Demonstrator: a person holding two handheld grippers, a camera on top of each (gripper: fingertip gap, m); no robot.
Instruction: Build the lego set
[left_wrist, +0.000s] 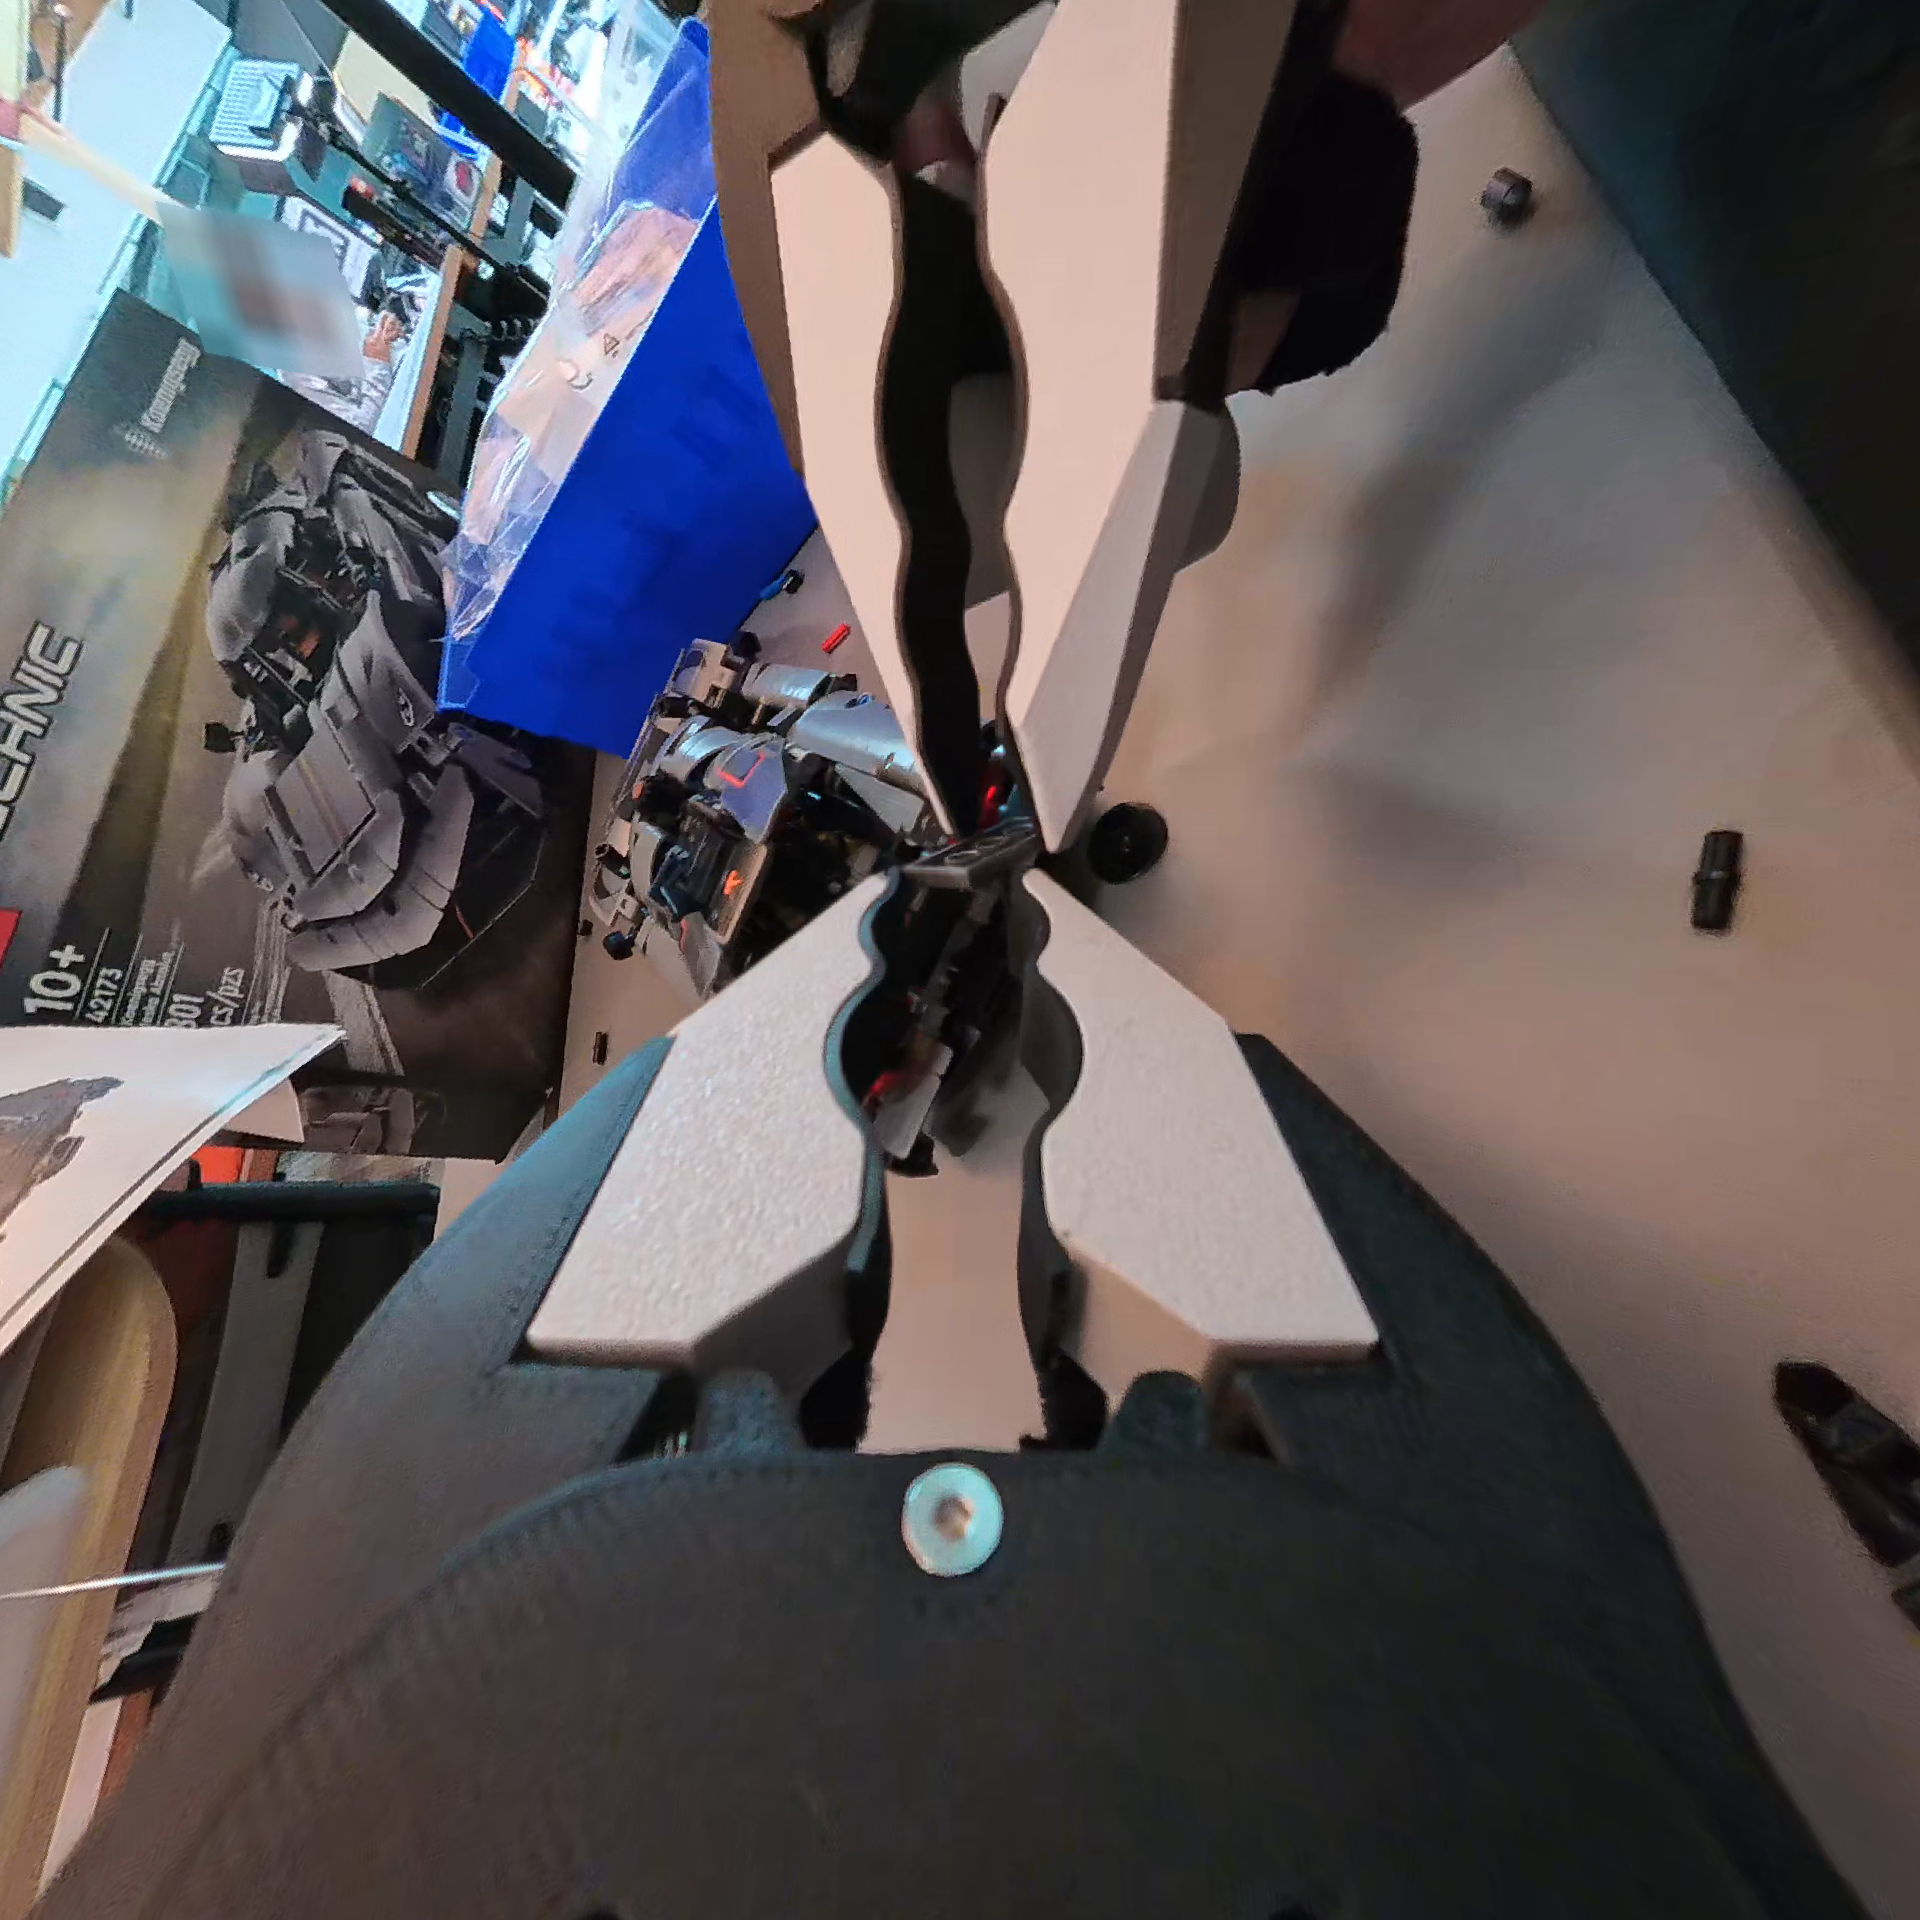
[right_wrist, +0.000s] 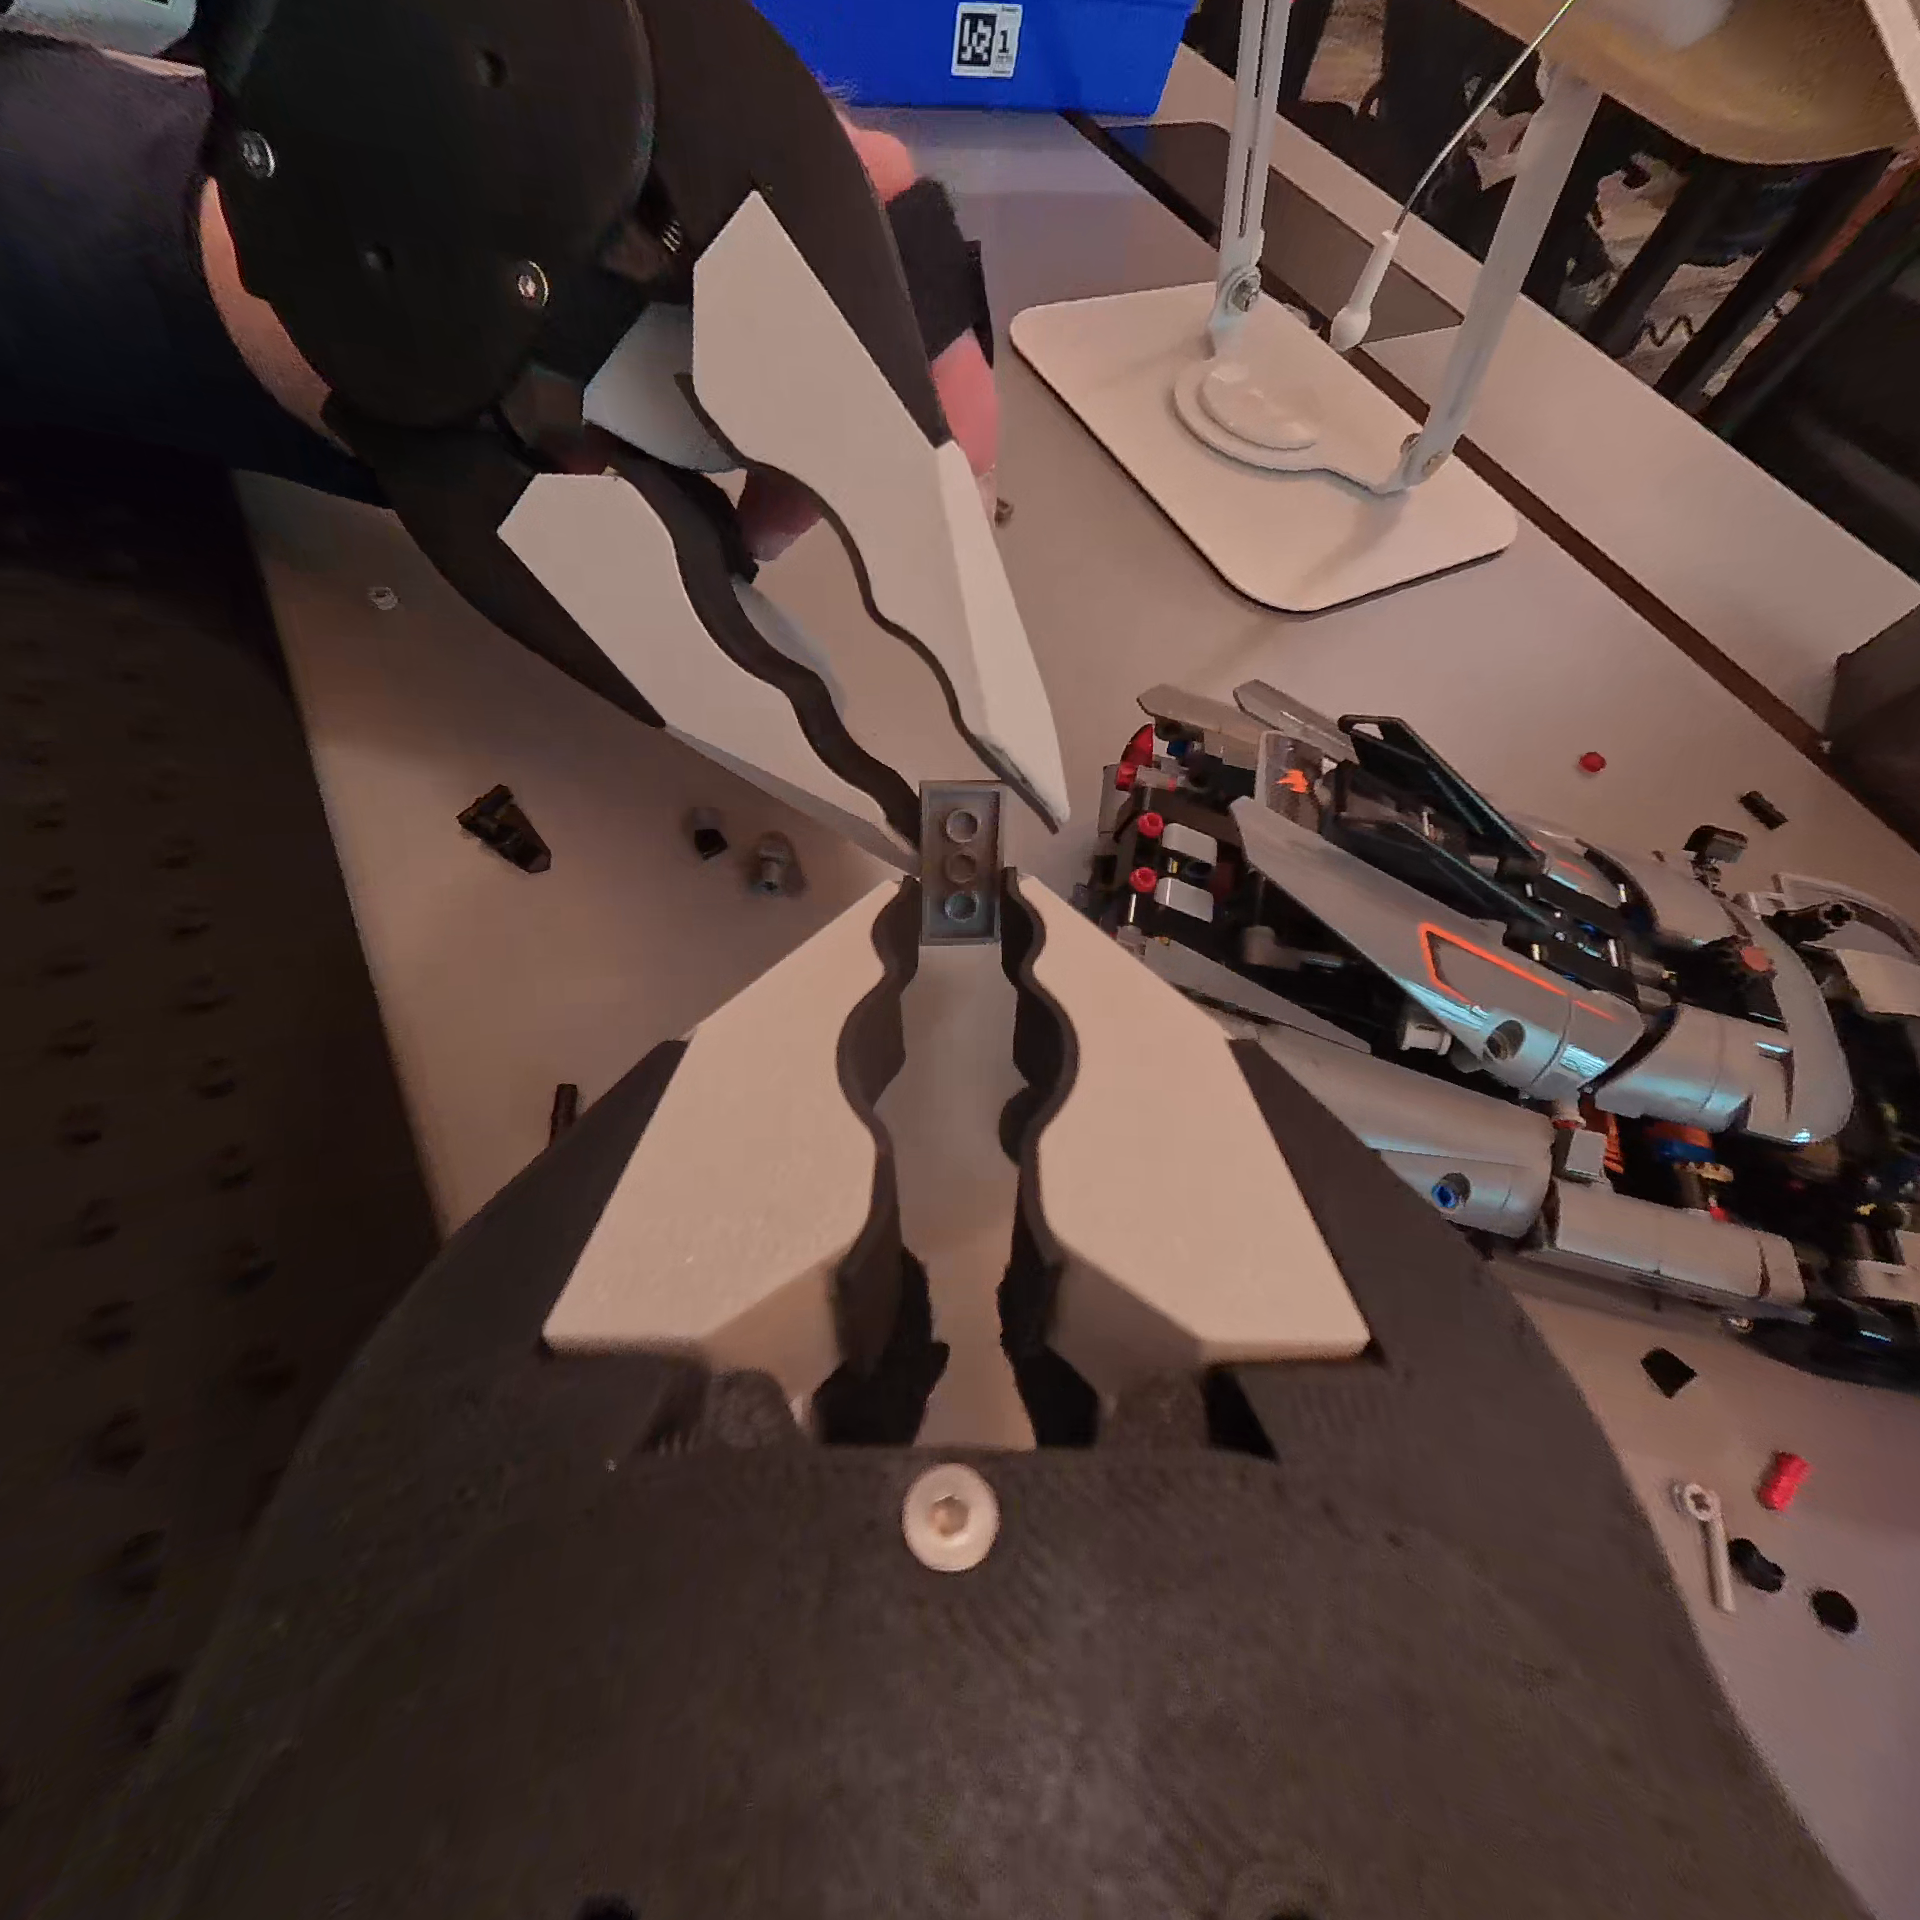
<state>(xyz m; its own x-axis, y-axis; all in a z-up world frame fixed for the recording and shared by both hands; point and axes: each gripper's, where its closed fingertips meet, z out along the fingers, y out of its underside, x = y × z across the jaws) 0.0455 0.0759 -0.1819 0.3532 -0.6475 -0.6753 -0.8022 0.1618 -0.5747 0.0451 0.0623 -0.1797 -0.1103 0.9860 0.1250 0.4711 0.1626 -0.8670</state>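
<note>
Right tool (right_wrist: 961, 894) grips one end of a small grey plate (right_wrist: 961, 868); left tool (right_wrist: 982, 821) is clenched on its far end, so the piece is held between both, above the counter (right_wrist: 1143, 644). The lego car (right_wrist: 1507, 997) sits just beside, to the right, bodywork largely assembled (silver panels, orange trim fitted). Loose parts remain scattered: a red pin (right_wrist: 1784, 1477), a black connector (left_wrist: 1714, 878), a black wheel (left_wrist: 1127, 840). Judged well advanced, not finished.
</note>
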